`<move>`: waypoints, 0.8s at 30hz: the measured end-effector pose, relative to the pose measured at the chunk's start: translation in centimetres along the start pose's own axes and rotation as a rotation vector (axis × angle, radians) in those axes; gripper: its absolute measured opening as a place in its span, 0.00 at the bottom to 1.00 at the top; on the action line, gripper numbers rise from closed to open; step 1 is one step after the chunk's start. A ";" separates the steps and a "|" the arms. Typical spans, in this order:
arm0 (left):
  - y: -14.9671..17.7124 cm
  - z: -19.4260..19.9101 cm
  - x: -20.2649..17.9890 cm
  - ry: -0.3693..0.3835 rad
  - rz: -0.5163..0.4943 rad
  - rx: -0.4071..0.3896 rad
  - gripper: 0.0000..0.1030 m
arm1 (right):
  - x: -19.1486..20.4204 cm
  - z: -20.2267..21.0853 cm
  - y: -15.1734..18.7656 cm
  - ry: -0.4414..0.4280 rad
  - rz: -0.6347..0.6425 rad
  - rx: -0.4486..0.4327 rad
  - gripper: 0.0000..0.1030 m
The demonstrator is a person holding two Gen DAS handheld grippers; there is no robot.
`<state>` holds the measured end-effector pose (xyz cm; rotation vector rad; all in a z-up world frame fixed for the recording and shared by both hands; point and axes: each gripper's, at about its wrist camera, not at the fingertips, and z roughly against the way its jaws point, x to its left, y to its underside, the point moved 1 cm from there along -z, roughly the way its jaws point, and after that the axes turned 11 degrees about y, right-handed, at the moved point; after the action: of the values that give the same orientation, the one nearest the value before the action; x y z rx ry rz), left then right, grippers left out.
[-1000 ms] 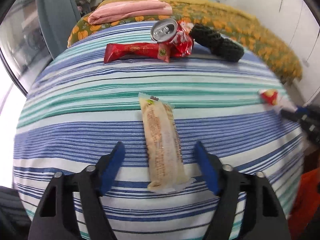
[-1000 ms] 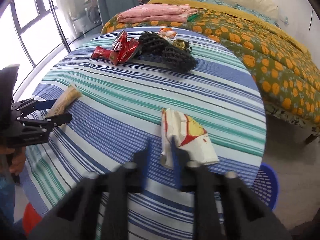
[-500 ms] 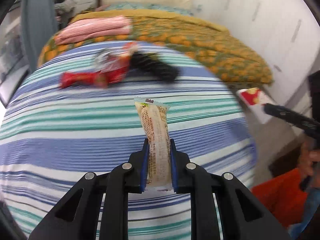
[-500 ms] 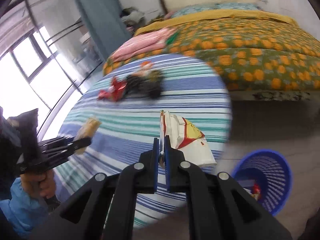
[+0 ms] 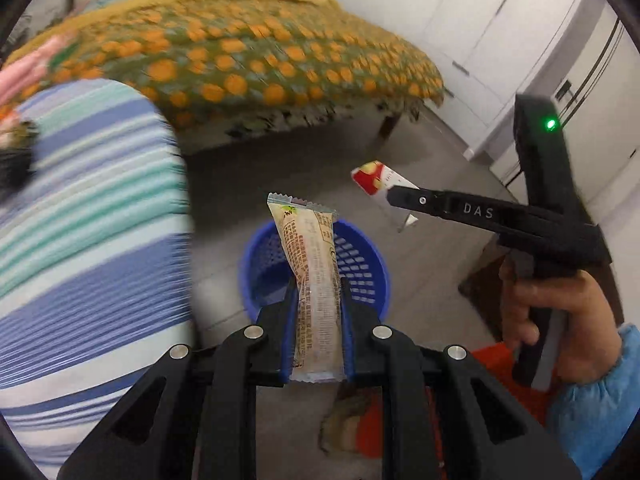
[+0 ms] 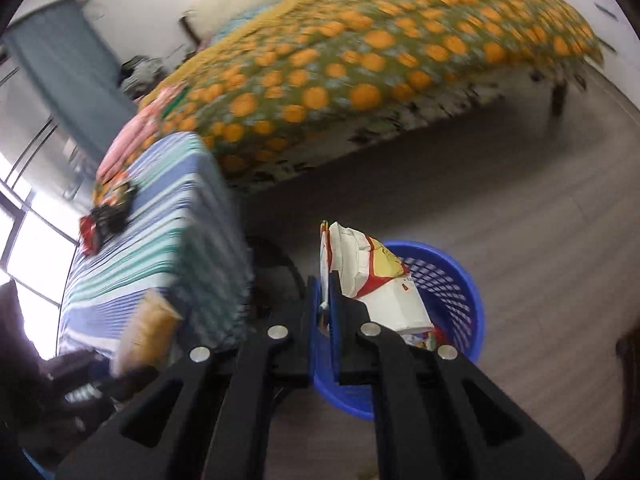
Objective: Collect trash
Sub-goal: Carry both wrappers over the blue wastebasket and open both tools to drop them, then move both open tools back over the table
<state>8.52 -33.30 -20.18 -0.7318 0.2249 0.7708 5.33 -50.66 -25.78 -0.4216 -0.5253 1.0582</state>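
Left claw (image 5: 316,300) pinching snack bar (image 5: 314,280), right claw (image 6: 326,300) pinching chip bag (image 6: 376,280). Both swung off striped surface (image 5: 92,216) edge, now above blue basket (image 6: 460,280) on floor. Drop next.

This is a home bedroom: a bed (image 6: 360,72) with an orange-flowered green cover fills the far side, white wardrobe doors (image 5: 500,28) line the right wall, and a teal curtain (image 6: 68,80) hangs by the far-left window (image 6: 28,240).
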 end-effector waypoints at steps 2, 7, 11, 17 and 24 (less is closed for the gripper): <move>-0.5 -3.2 -0.2 -0.006 0.009 0.028 0.18 | -1.7 -1.0 0.1 0.000 -0.036 0.011 0.05; -1.6 -9.5 0.7 -0.030 0.018 0.082 0.19 | -4.6 -2.5 -0.5 -0.018 -0.097 0.024 0.07; -2.2 -12.7 1.0 -0.056 -0.002 0.101 0.51 | -5.8 -3.2 -0.7 -0.016 -0.138 0.038 0.52; -2.9 -11.2 0.3 -0.069 -0.024 0.042 0.77 | -6.3 -1.9 -1.4 0.007 -0.159 -0.021 0.67; -1.8 -1.8 -1.3 -0.095 -0.067 -0.141 0.93 | -4.6 -0.3 -1.6 0.213 -0.106 -0.128 0.86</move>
<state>8.99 -36.10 -20.07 -0.8296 0.0604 0.7607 4.78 -55.49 -26.05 -0.6057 -0.4215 0.8691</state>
